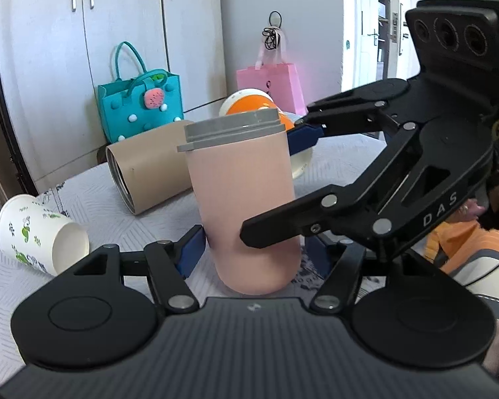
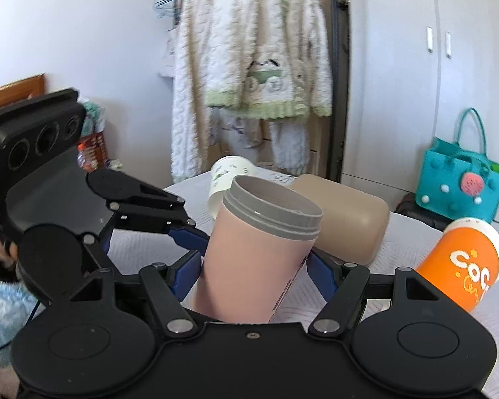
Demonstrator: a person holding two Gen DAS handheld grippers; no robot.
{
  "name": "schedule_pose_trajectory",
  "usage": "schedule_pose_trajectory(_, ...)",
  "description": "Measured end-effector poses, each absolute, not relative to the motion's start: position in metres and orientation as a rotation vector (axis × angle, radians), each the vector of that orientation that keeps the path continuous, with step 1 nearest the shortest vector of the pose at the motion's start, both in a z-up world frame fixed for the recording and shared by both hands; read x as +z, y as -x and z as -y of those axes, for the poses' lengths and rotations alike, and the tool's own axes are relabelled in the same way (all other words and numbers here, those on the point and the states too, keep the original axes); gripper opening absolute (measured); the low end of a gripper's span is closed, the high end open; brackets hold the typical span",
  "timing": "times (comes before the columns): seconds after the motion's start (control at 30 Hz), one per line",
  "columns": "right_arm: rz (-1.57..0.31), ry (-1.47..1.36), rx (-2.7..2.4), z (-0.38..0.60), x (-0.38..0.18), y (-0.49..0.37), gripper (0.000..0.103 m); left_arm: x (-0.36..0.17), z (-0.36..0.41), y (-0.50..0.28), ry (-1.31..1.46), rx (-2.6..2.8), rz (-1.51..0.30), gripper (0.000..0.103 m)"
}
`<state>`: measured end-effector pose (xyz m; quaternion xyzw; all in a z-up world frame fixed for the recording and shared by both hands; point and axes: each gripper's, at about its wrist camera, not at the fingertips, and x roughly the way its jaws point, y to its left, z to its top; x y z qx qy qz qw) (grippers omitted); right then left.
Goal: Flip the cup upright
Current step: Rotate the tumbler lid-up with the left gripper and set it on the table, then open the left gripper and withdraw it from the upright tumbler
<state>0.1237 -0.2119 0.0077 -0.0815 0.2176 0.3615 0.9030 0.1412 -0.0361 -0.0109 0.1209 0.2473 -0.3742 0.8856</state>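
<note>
Standing on its base near the front edge of the pale quilted tablecloth [image 1: 93,199], the tall pink cylindrical cup with the grey screw-neck rim [image 1: 246,199] is looking upright or very nearly so, mouth up, which suggests the flip of this one is essentially done and only the release is remaining. Both tools are crowding it: the left gripper [image 1: 252,249] is bracketing the lower body, its blue pads [image 1: 191,252] sitting just beside the wall with a thin gap on the visible side, so I cannot tell whether it is actually gripping; the right gripper [image 2: 254,266] is flanking the cup the same way, pads close against the sides, and again contact is not clear. Counting the vessels, four are showing: the pink one standing, and three lying on their sides, a beige metal-lined tumbler [image 1: 149,166], a white paper cup printed with green leaves [image 1: 40,232] and an orange paper cup with white lettering [image 2: 462,266]. If those belong to the job, most of it is still waiting. Two bags are sitting behind: one teal felt tote [image 1: 139,106] and one pink paper gift bag [image 1: 271,83].
</note>
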Motion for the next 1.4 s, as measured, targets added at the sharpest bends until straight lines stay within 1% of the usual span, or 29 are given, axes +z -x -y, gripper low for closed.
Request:
schedule_pose_trajectory(0.13, -0.44, 0.196, 0.751, 0.212, 0.008, -0.117, 0.075, -0.012, 0.03, -0.139, -0.206, -0.783, -0.554, 0.068)
schedule_pose_trajectory(0.27, -0.432, 0.125, 0.75, 0.215, 0.004, -0.114, 0.076, -0.012, 0.018, -0.139, -0.155, -0.758, -0.568, 0.078)
schedule_pose_trajectory(0.47, -0.419, 0.08, 0.756, 0.214, -0.006, -0.107, 0.077, -0.014, 0.004, -0.126, -0.113, -0.739, -0.558, 0.079)
schedule_pose_trajectory(0.73, -0.38, 0.138, 0.755, 0.205, -0.006, -0.092, 0.077, -0.015, -0.004, -0.119, -0.102, -0.703, -0.579, 0.083)
schedule_pose_trajectory(0.9, -0.35, 0.152, 0.728, 0.206, 0.0, -0.083, 0.079, -0.011, -0.01, -0.116, -0.064, -0.656, -0.616, 0.088)
schedule_pose_trajectory(0.97, -0.346, 0.145, 0.704, 0.21, 0.003, -0.078, 0.081, -0.007, -0.013, -0.114, -0.057, -0.625, -0.618, 0.09)
schedule_pose_trajectory(1.03, -0.331, 0.138, 0.666, 0.215, 0.007, -0.07, 0.082, -0.002, -0.017, -0.11, -0.052, -0.582, -0.621, 0.092)
schedule_pose_trajectory(1.13, -0.304, 0.135, 0.599, 0.221, 0.014, -0.052, 0.087, 0.008, -0.02, -0.102, -0.048, -0.486, -0.618, 0.1)
schedule_pose_trajectory(1.17, -0.293, 0.134, 0.574, 0.223, 0.017, -0.045, 0.088, 0.012, -0.019, -0.1, -0.057, -0.438, -0.615, 0.103)
schedule_pose_trajectory(1.3, -0.251, 0.137, 0.436, 0.223, 0.022, -0.019, 0.089, 0.02, -0.015, -0.09, -0.052, -0.255, -0.605, 0.103)
schedule_pose_trajectory(1.33, -0.244, 0.126, 0.411, 0.223, 0.022, -0.015, 0.095, 0.02, -0.015, -0.087, -0.035, -0.231, -0.61, 0.103)
schedule_pose_trajectory(1.37, -0.24, 0.113, 0.39, 0.221, 0.022, -0.01, 0.099, 0.02, -0.014, -0.084, -0.02, -0.211, -0.616, 0.103)
schedule_pose_trajectory(1.4, -0.234, 0.103, 0.365, 0.219, 0.021, -0.005, 0.099, 0.02, -0.013, -0.081, -0.006, -0.195, -0.621, 0.103)
